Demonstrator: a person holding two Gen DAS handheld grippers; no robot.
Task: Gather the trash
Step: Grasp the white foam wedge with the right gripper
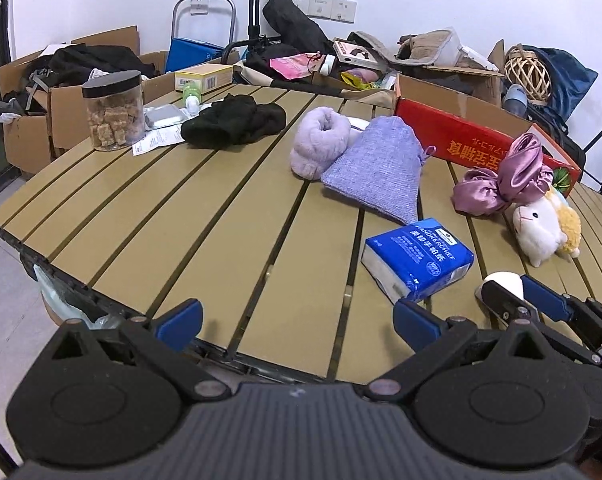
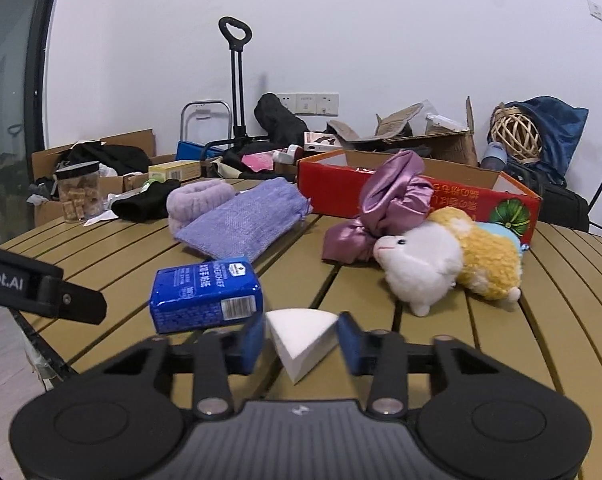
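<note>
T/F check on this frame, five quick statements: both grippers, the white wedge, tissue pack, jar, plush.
1. The right gripper is closed on the white wedge-shaped foam piece. True.
2. The left gripper holds the blue handkerchief tissue pack. False: it is open and holds nothing; the pack lies on the tan slatted table.
3. The clear plastic jar with a black lid lies on its side. False: it stands upright, lid on.
4. The white and yellow plush sheep toy lies in front of the red cardboard box. True.
5. The purple knitted drawstring pouch is inside the red cardboard box. False: it lies on the table beside the lilac fluffy band.
</note>
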